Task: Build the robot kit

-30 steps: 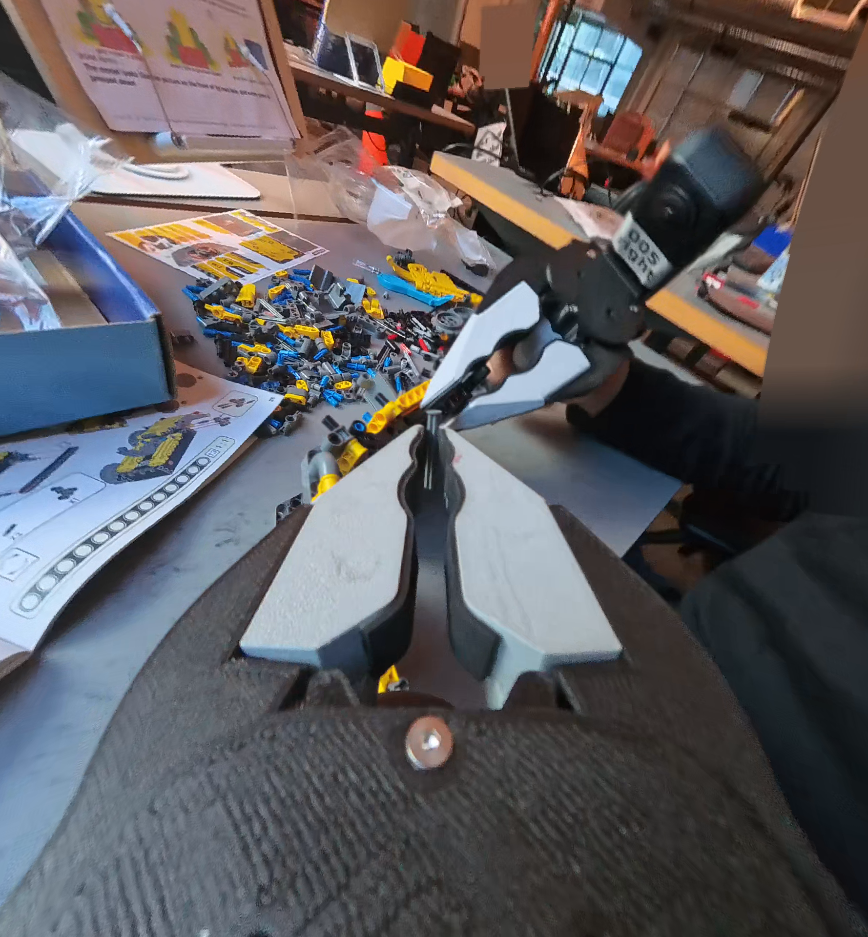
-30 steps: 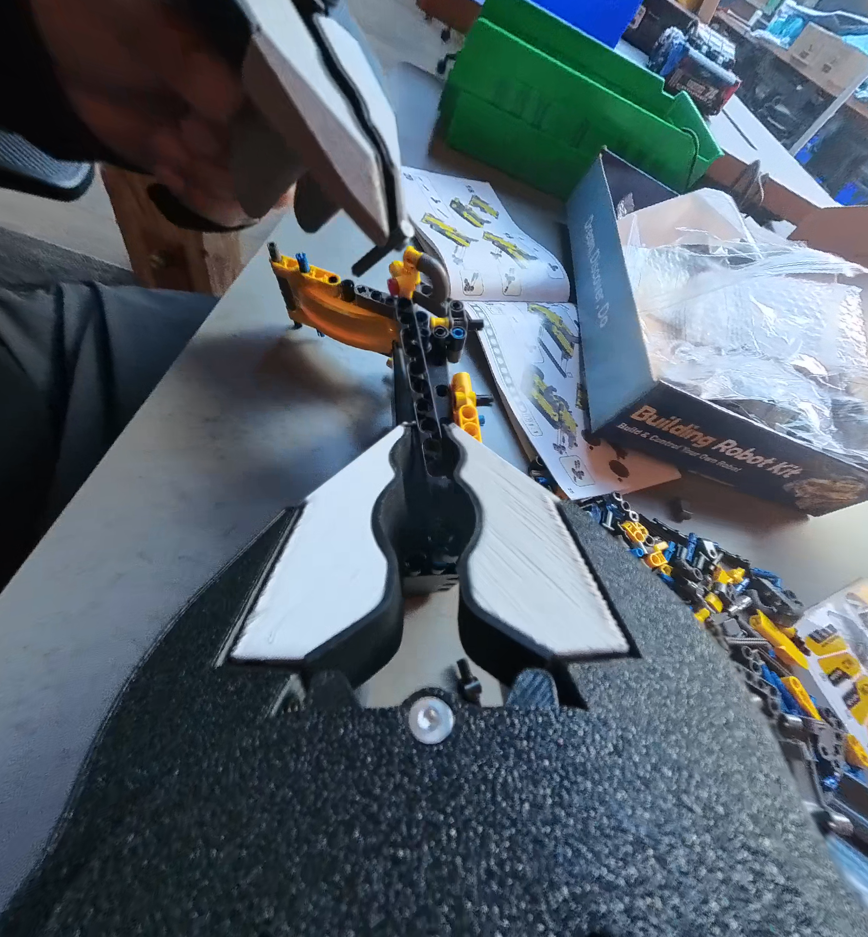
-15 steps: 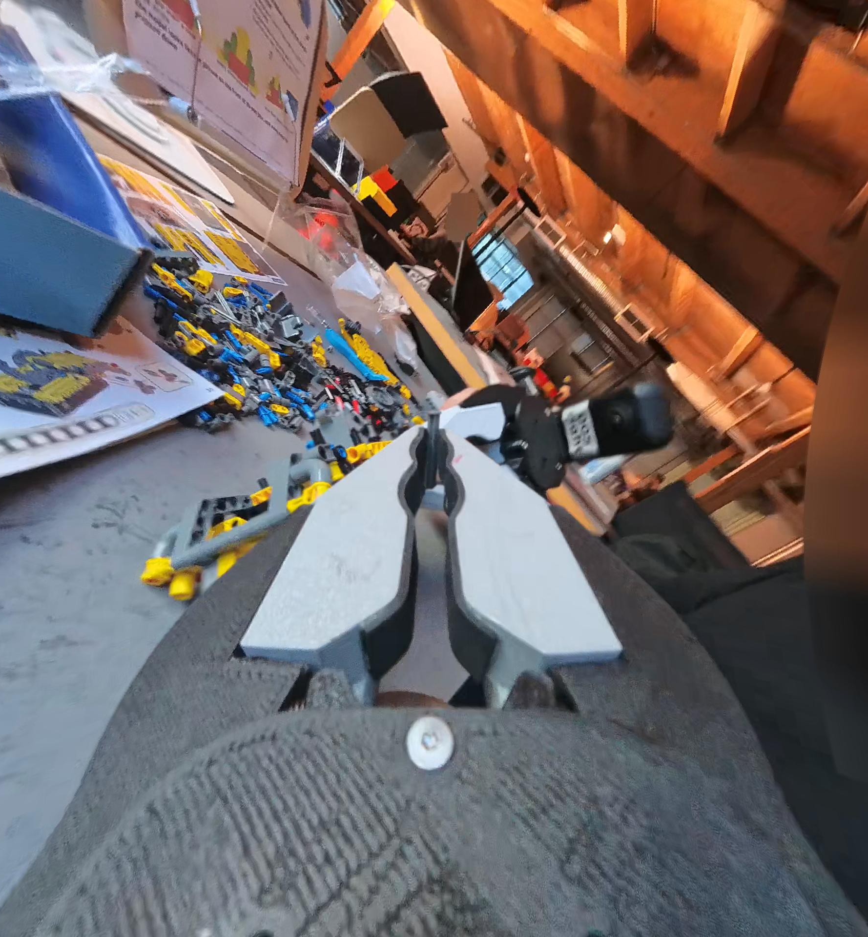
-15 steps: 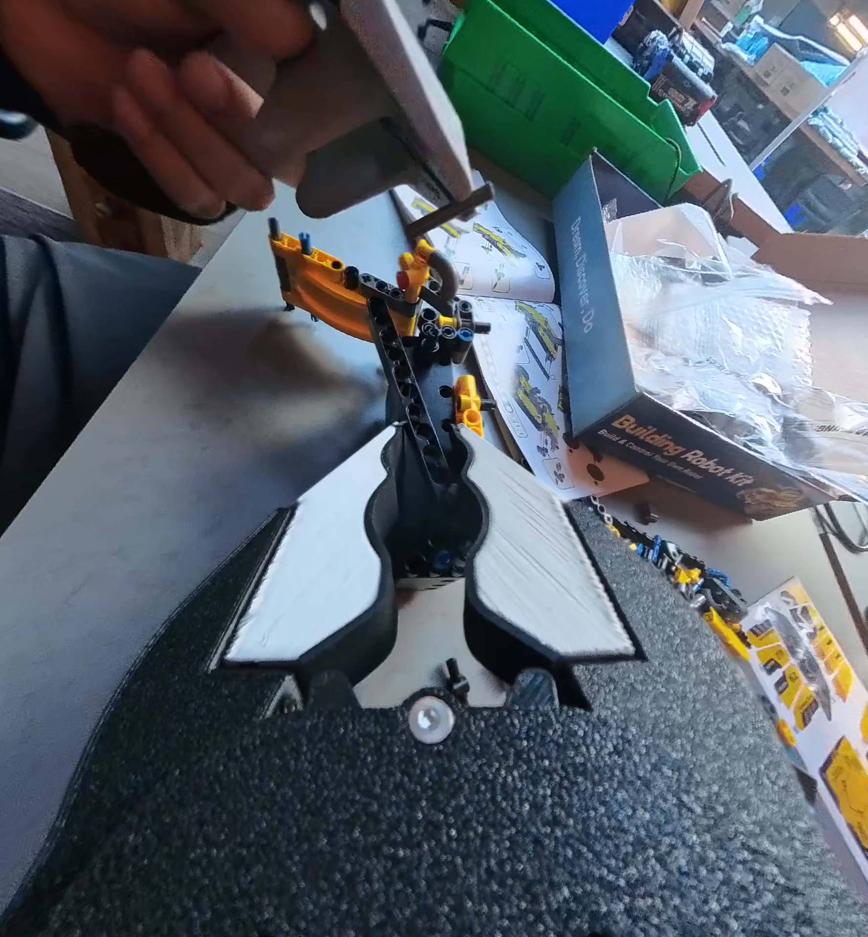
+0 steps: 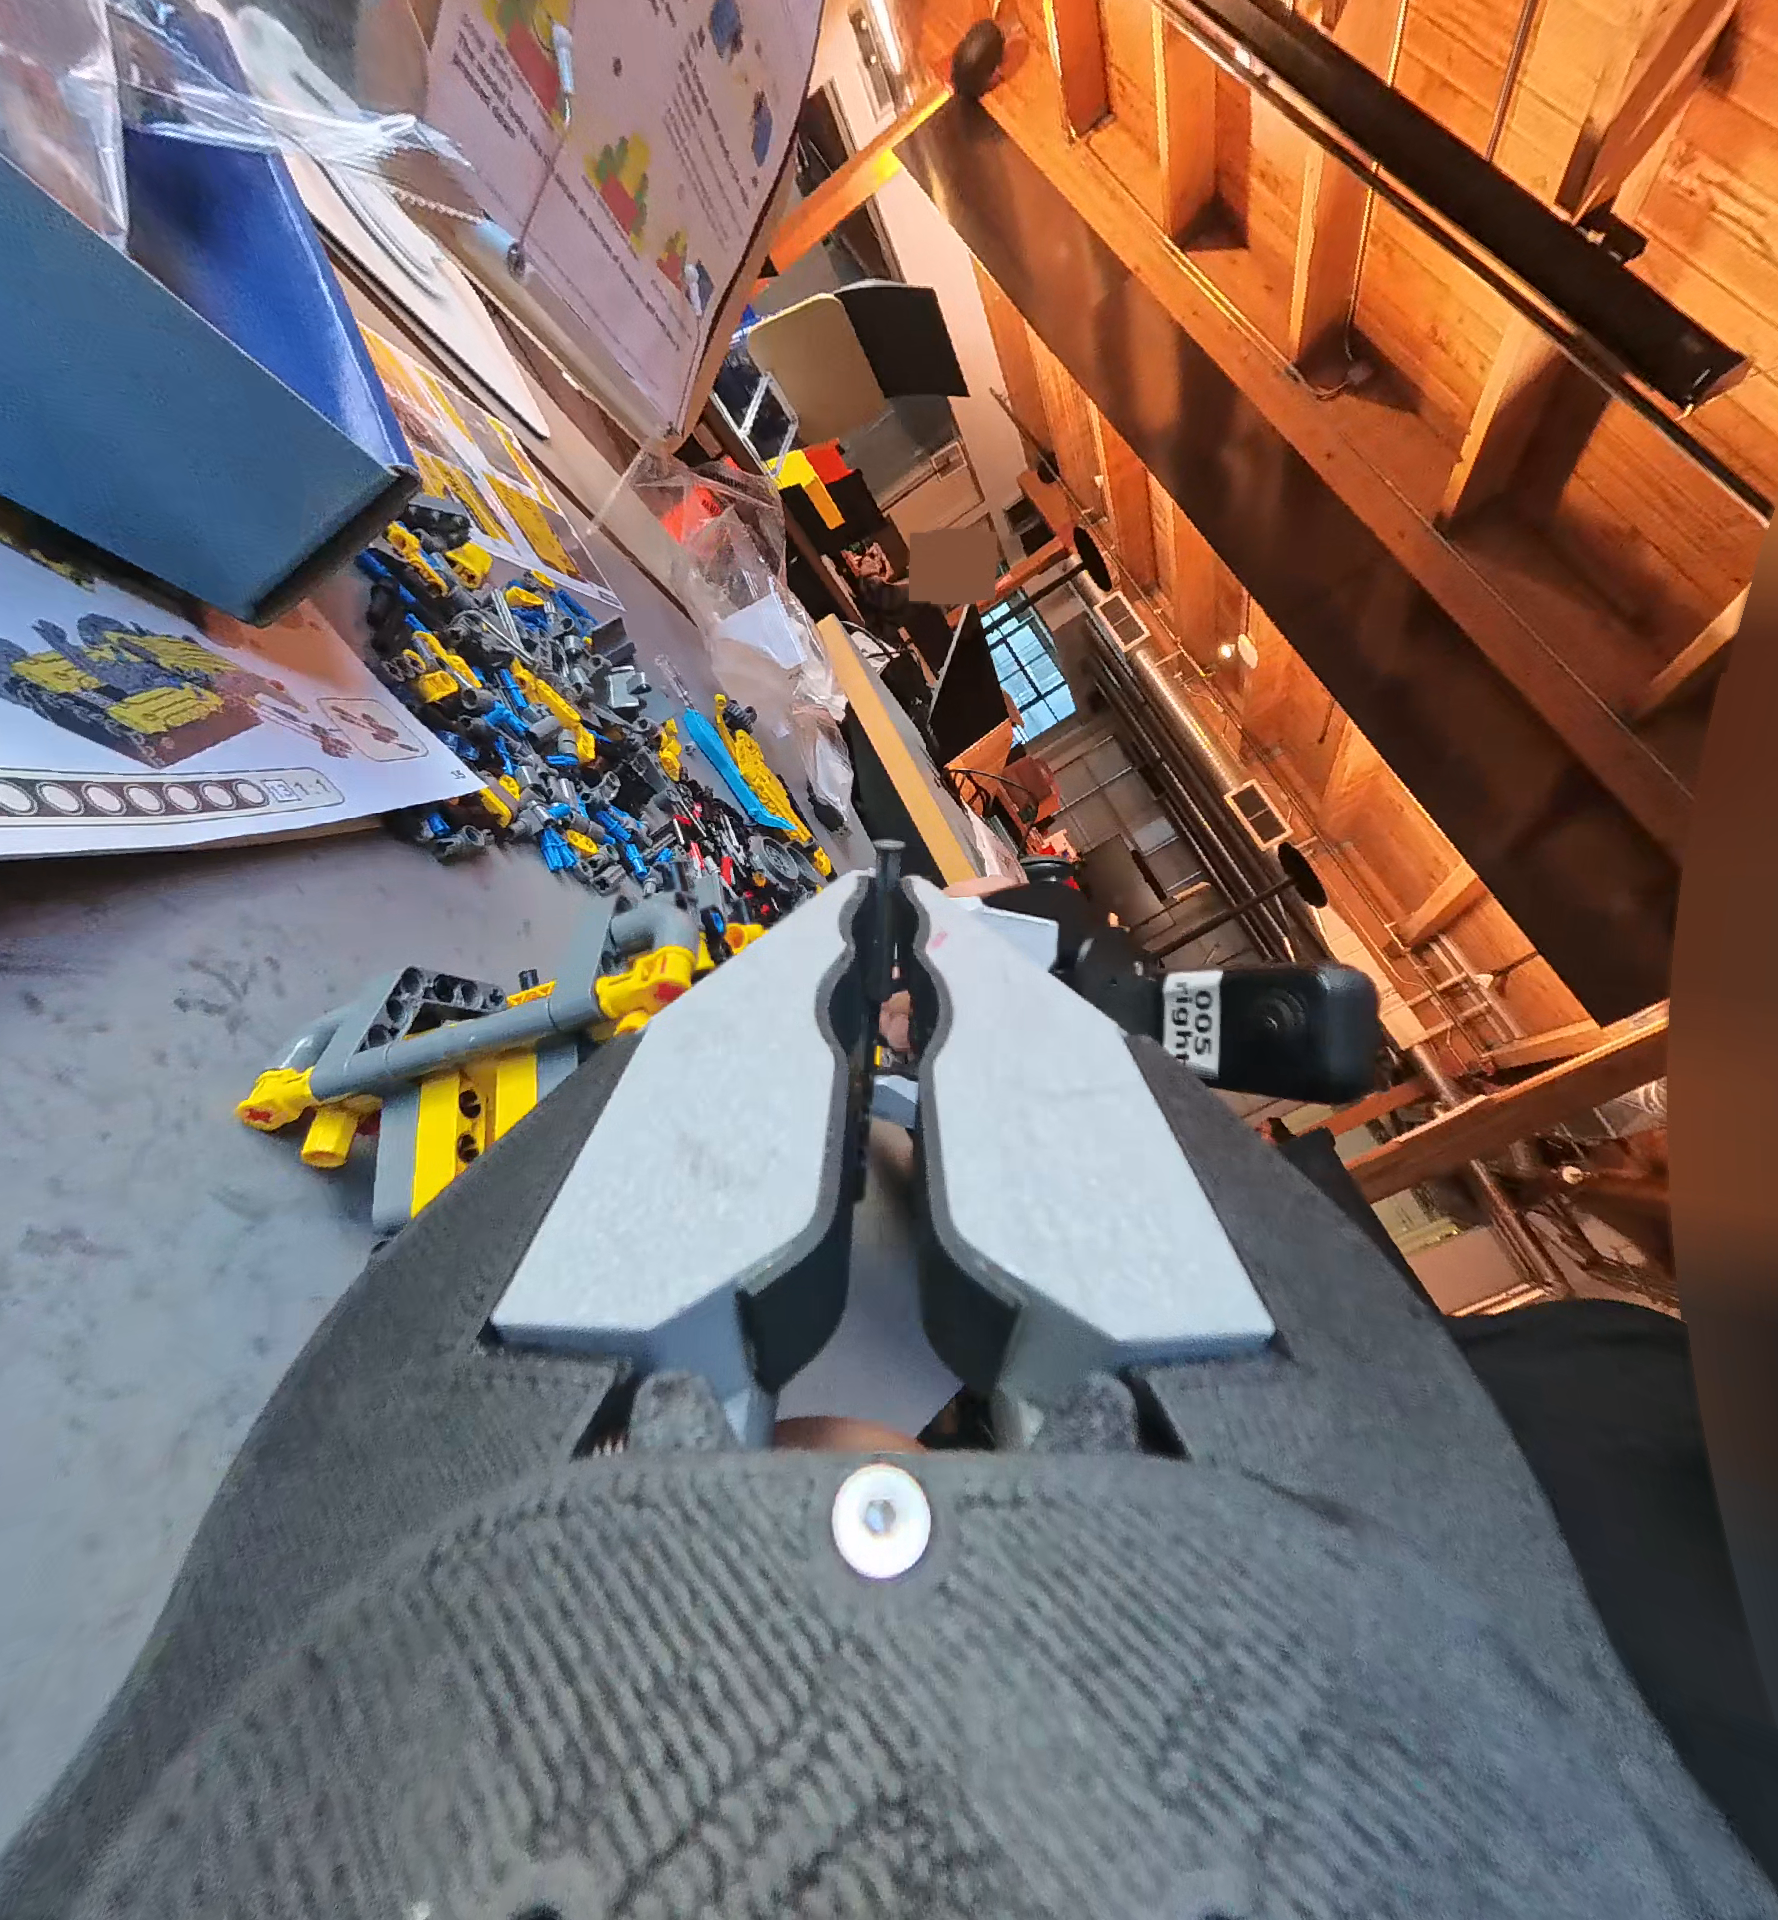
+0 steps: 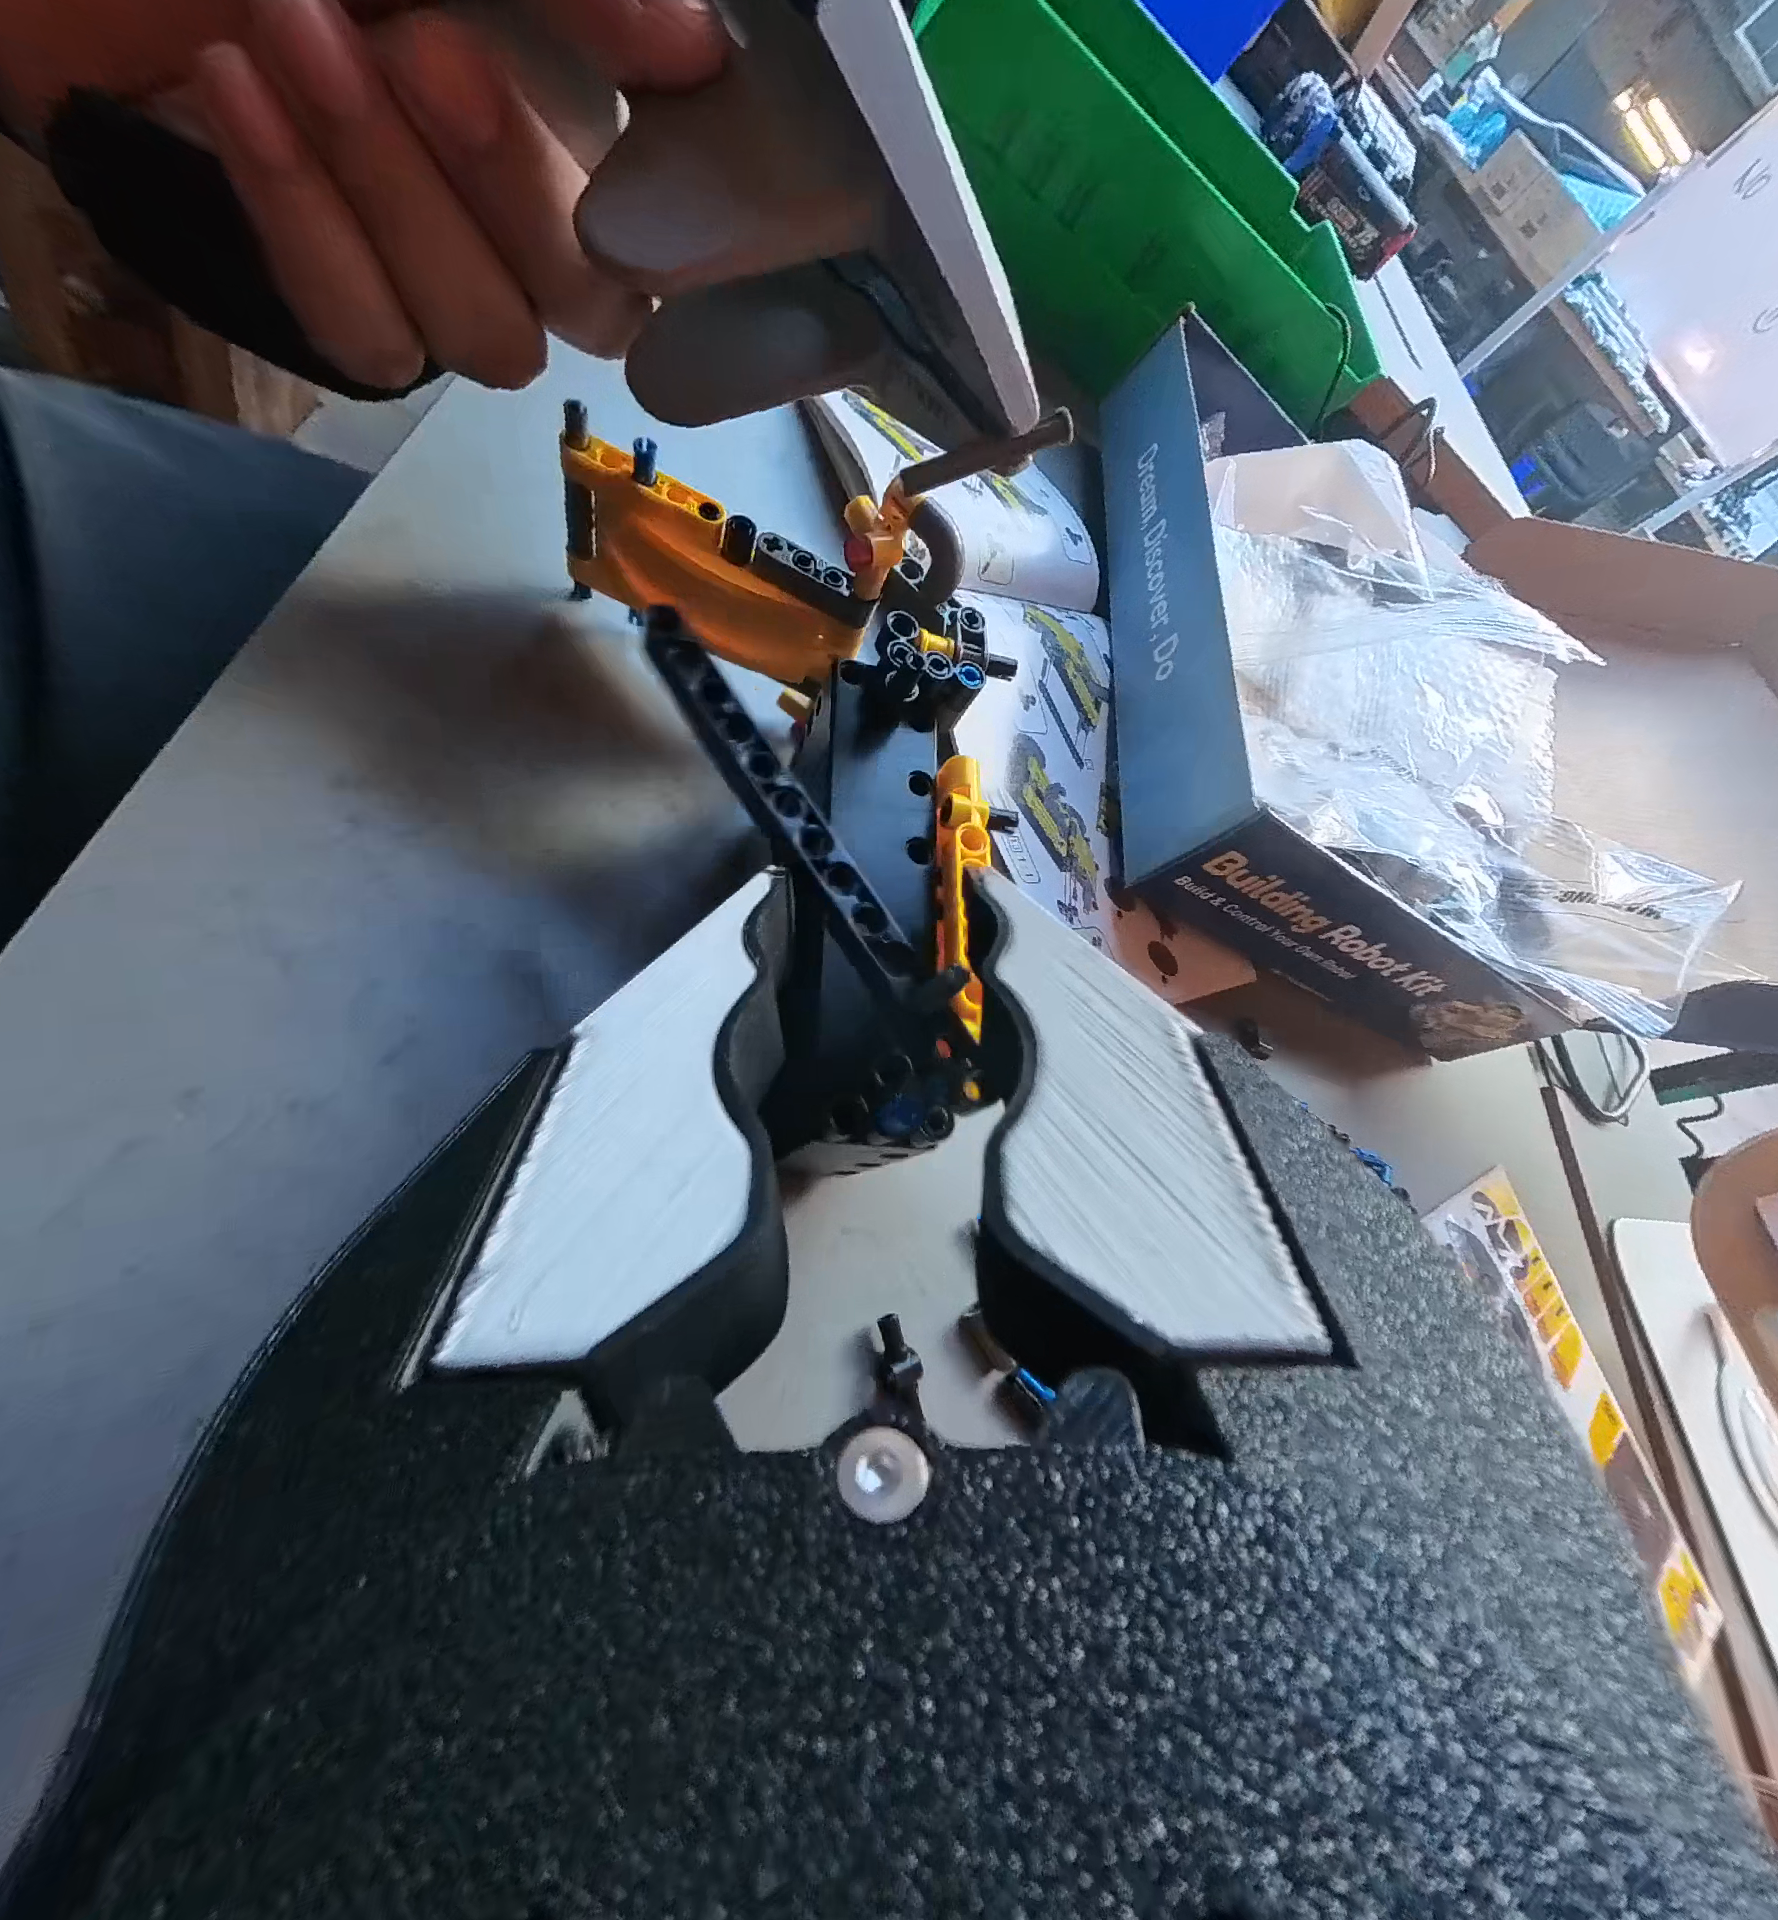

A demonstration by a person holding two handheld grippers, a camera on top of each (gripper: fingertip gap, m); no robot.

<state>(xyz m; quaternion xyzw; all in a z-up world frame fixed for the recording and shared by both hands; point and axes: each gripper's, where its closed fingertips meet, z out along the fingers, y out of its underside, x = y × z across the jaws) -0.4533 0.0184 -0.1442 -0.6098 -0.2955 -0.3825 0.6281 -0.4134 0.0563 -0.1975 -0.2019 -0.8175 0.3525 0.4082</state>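
My left gripper (image 5: 883, 896) is shut on a thin dark axle (image 5: 886, 868) that sticks out past its tips. In the right wrist view the left gripper (image 6: 1010, 416) hangs from a hand (image 6: 345, 208), and the axle (image 6: 989, 457) points at the top of a brick assembly (image 6: 719, 551). My right gripper (image 6: 880, 914) is shut on the black and yellow lower part of this assembly, which has an orange curved panel, a black holed beam and a grey tube. The assembly's grey and yellow side (image 5: 449, 1049) shows left of my left fingers.
A blue kit box (image 6: 1280, 883) with plastic wrap (image 6: 1436, 727) lies right of the assembly on an open instruction booklet (image 5: 137, 727). A pile of loose bricks (image 5: 573, 748) lies beyond. Green bins (image 6: 1124, 208) stand at the back. The table's edge (image 6: 189, 675) runs along the left. Some 8 centimeters of space lies between my two pairs of fingers.
My left gripper has tilted and risen with the axle, which now points at the assembly's top. The right gripper has turned the assembly, and its black beam now slants across.
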